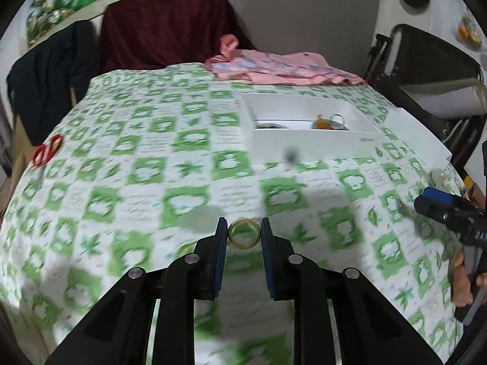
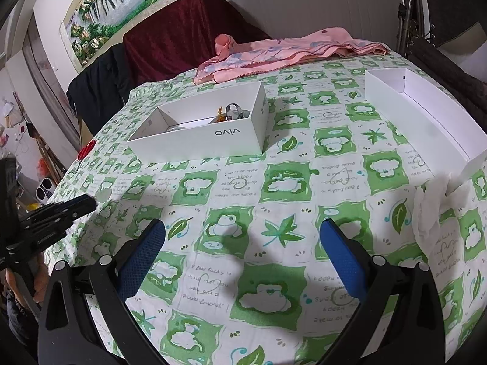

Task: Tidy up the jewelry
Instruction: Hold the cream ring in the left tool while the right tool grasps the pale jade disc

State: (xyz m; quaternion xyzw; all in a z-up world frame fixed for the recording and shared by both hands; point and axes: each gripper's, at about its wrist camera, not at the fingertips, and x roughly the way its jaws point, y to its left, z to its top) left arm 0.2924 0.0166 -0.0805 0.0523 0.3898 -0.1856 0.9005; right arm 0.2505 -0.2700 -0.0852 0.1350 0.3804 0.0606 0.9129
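Fingers of the left gripper were clamped on a yellow-green ring just above the near part of the table; the right gripper stood wide open, empty. Suggested: keep squeeze steady, carry level to the white box toward the far right edge, release low inside.
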